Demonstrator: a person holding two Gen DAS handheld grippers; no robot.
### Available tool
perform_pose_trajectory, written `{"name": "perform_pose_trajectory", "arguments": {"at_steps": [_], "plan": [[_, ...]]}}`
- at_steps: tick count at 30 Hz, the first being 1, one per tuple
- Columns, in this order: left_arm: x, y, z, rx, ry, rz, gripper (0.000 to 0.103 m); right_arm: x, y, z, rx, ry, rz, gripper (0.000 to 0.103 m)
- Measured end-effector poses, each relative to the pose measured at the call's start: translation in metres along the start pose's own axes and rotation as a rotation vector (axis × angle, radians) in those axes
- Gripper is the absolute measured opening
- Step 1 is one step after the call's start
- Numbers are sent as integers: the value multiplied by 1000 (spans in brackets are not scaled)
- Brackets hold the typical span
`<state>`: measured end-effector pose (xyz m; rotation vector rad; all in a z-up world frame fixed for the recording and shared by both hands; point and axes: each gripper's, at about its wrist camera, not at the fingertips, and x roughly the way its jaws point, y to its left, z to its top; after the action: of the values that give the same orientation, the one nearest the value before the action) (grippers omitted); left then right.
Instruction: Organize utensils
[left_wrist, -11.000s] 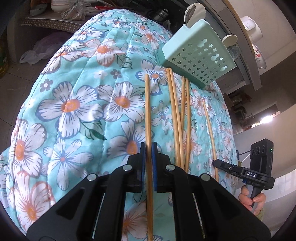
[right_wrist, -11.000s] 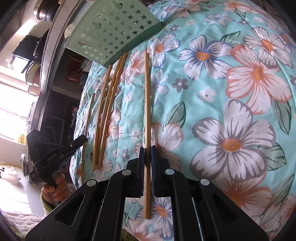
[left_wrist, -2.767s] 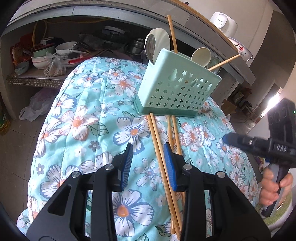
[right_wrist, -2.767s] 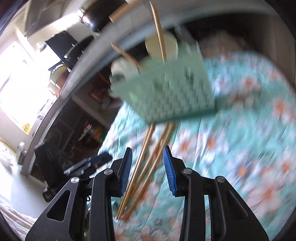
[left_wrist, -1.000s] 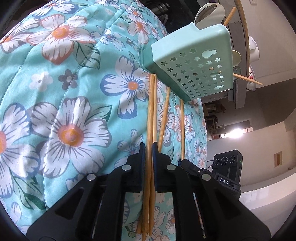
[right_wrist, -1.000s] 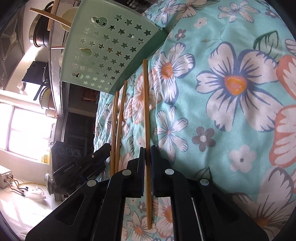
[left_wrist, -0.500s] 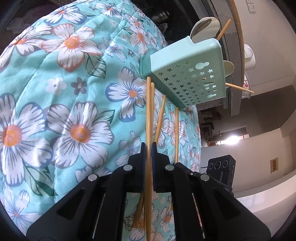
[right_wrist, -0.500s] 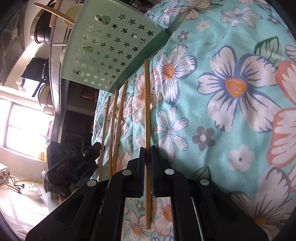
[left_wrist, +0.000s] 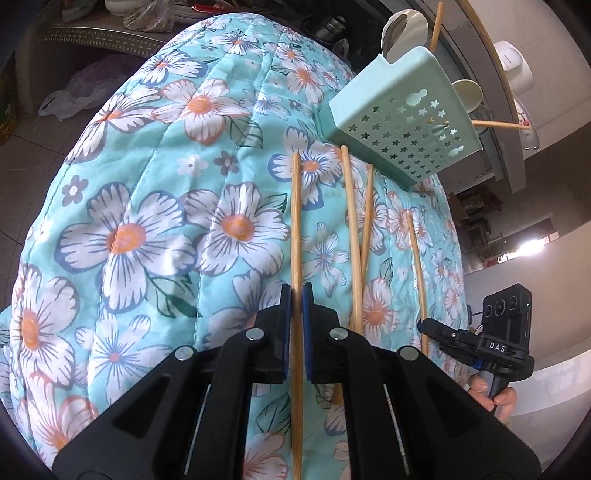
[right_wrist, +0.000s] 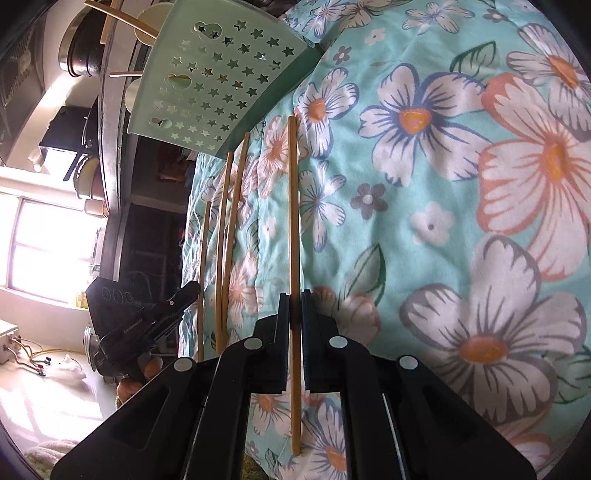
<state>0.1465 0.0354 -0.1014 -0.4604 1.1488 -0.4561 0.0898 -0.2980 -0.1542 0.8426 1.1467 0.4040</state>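
My left gripper (left_wrist: 296, 295) is shut on a wooden chopstick (left_wrist: 296, 221) that points toward the mint-green star-holed utensil caddy (left_wrist: 402, 118). Two loose chopsticks (left_wrist: 352, 229) lie crossed just right of it on the floral cloth (left_wrist: 147, 184). Further right a chopstick (left_wrist: 415, 266) ends at my right gripper (left_wrist: 424, 326). In the right wrist view my right gripper (right_wrist: 294, 295) is shut on that chopstick (right_wrist: 293, 206), which aims at the caddy (right_wrist: 207, 85). My left gripper (right_wrist: 192, 290) shows at the left. White spoons (left_wrist: 400, 22) and chopsticks (left_wrist: 498, 124) stand in the caddy.
The quilted floral cloth covers a rounded surface that falls away on all sides. A shelf with bowls (left_wrist: 129, 7) and a plastic bag (left_wrist: 74, 92) on the floor lie beyond its far left. A dark counter edge (left_wrist: 491, 110) runs behind the caddy. A person's hand (left_wrist: 491, 398) grips the right handle.
My left gripper has carried its chopstick up and to the left, away from the chopstick it lay against. The right gripper and its chopstick have barely moved.
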Motion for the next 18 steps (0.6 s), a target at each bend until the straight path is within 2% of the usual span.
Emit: {"name": "perform_pose_trajectory", "arguments": {"at_steps": [3,4,7,9,14,18], "plan": [[0,-6,3,43,-5,45,7,-2,3,1,-13,-2,-31,8],[0,-10,5,62,-10,66,11,-2,5,4,-16,-2,-38,8],[1,-21,10,135,-30,121,18,-5,8,10,-31,-17,-50,16],[1,-27,15,179,-49,151,21,-6,13,16,-54,-38,-69,17],[6,-37,28,258,-70,202,21,-7,27,34,-95,-81,-102,18],[16,-46,41,316,-89,240,21,-2,36,51,-137,-118,-171,18]]}}
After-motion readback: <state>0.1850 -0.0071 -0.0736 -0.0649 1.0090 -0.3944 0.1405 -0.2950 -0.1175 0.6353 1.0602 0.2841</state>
